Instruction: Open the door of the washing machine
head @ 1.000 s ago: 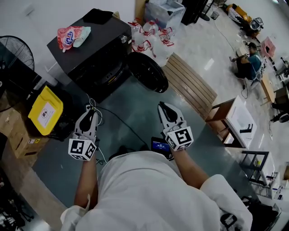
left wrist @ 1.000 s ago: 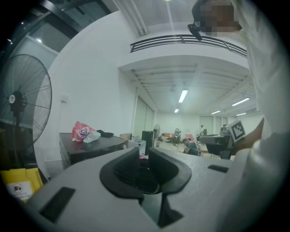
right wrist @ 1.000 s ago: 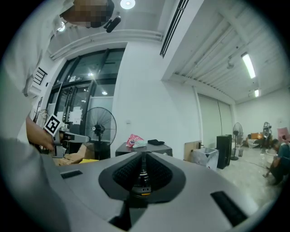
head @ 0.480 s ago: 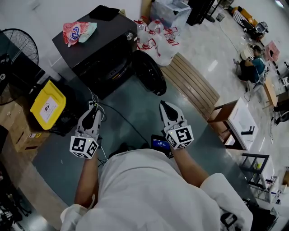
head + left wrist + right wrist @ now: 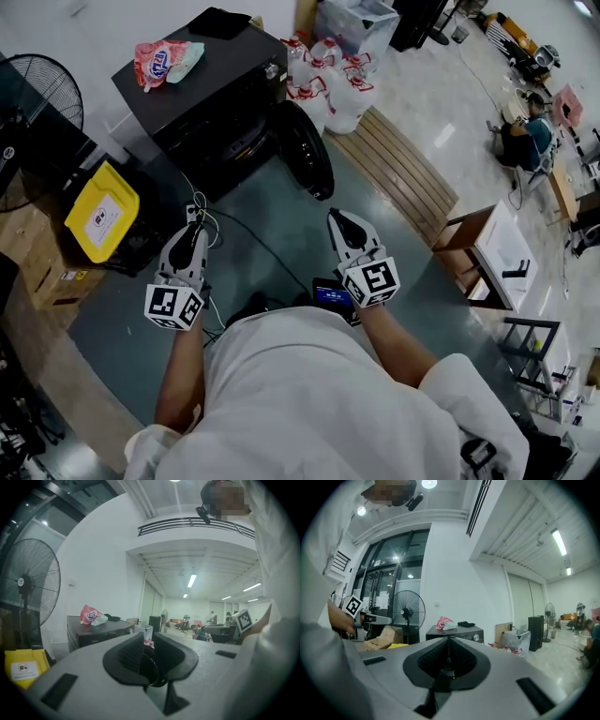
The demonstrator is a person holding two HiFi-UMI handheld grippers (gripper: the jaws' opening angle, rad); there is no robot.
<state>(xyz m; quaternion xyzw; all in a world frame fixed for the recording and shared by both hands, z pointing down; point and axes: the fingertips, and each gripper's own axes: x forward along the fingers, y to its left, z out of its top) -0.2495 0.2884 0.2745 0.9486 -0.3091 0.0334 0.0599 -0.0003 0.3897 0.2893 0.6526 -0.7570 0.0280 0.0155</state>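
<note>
The black washing machine (image 5: 202,94) stands at the top left of the head view, its round door (image 5: 302,150) swung out to the right of its front. My left gripper (image 5: 193,223) hovers over the grey floor short of the machine, its jaws a narrow gap apart with nothing between them. In the left gripper view (image 5: 149,654) the door (image 5: 153,671) shows dark through that gap, beyond it the machine (image 5: 96,632). My right gripper (image 5: 337,221) is shut and empty, well short of the door; its own view (image 5: 449,657) has the machine (image 5: 457,632) ahead.
A pink detergent bag (image 5: 164,61) lies on the machine. A yellow bin (image 5: 101,211) and a fan (image 5: 42,98) stand left of it. White bags (image 5: 328,80) and a wooden pallet (image 5: 398,173) lie to the right. A cable (image 5: 253,248) crosses the floor.
The machine and its door have shifted slightly up and right in the head view, and the door looks narrower. Both grippers sit in nearly the same places, jaws unchanged.
</note>
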